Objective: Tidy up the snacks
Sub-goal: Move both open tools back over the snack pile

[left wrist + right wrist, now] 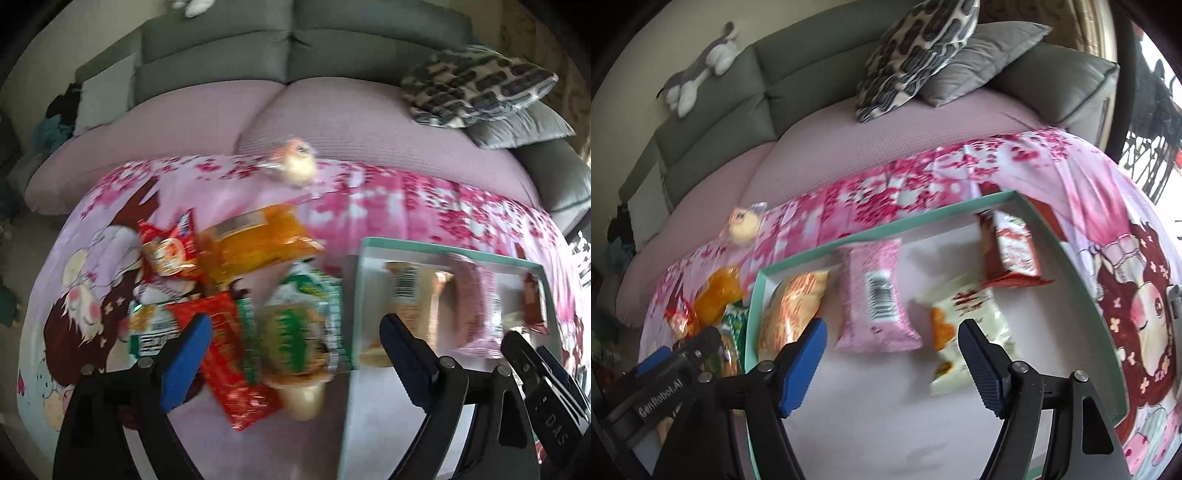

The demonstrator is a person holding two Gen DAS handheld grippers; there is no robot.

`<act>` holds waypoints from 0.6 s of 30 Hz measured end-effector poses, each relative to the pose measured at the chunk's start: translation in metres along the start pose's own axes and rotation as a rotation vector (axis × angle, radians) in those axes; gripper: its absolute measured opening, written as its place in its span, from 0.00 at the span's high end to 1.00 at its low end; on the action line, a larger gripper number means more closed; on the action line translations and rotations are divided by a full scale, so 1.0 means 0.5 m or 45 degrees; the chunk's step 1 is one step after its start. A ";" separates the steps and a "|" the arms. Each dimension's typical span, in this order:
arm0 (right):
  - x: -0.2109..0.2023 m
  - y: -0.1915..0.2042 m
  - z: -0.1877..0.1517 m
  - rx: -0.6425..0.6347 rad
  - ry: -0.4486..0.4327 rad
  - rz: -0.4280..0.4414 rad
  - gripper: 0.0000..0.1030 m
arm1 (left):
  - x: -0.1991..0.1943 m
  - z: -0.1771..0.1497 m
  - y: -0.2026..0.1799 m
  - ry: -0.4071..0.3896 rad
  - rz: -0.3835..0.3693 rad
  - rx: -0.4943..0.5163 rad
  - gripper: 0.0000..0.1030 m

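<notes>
Blur smears loose snack packets (236,295); left gripper (295,332) and right gripper (892,350) gape empty.

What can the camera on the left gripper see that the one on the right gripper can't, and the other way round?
Only the left wrist view shows the loose heap in full, including the long red packet lying between the open left gripper.

Only the right wrist view shows the plush toy on the sofa back, and the whole inside of the teal box, with the cream packet beside the open right gripper.

Both show the pink packet in the box, the orange bag outside it, and the patterned pillow.
</notes>
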State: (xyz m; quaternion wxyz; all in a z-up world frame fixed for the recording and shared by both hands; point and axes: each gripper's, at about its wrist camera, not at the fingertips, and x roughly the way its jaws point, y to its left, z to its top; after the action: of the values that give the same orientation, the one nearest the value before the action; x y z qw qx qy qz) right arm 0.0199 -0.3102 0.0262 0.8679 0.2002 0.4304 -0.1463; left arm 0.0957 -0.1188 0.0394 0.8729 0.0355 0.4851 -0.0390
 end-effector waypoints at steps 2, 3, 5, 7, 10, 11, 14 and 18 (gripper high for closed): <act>0.004 0.008 -0.008 -0.011 0.011 -0.009 0.25 | 0.004 -0.004 0.023 0.001 0.012 -0.037 0.10; 0.005 0.012 -0.012 -0.010 0.015 -0.007 0.25 | 0.005 -0.006 0.033 -0.001 0.019 -0.050 0.10; 0.006 0.016 -0.019 -0.011 0.018 0.001 0.25 | 0.004 -0.007 0.050 -0.012 0.037 -0.066 0.10; 0.006 0.021 -0.025 -0.017 0.020 0.005 0.24 | 0.004 -0.009 0.063 -0.023 0.049 -0.072 0.10; 0.008 0.026 -0.031 -0.023 0.020 0.002 0.20 | 0.003 -0.014 0.083 -0.029 0.052 -0.074 0.10; 0.007 0.026 -0.032 -0.022 0.014 -0.002 0.18 | 0.004 -0.016 0.090 -0.027 0.056 -0.078 0.10; 0.001 0.031 -0.036 -0.027 -0.012 0.002 0.13 | 0.005 -0.023 0.117 -0.026 0.060 -0.106 0.10; -0.004 0.033 -0.036 -0.011 -0.030 0.017 0.12 | 0.000 -0.031 0.142 -0.045 0.064 -0.132 0.10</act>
State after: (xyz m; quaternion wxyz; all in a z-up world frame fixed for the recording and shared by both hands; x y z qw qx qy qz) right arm 0.0136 -0.2868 0.0214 0.8747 0.1977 0.4195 -0.1408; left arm 0.0898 -0.0464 0.0329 0.8828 0.0016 0.4697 0.0074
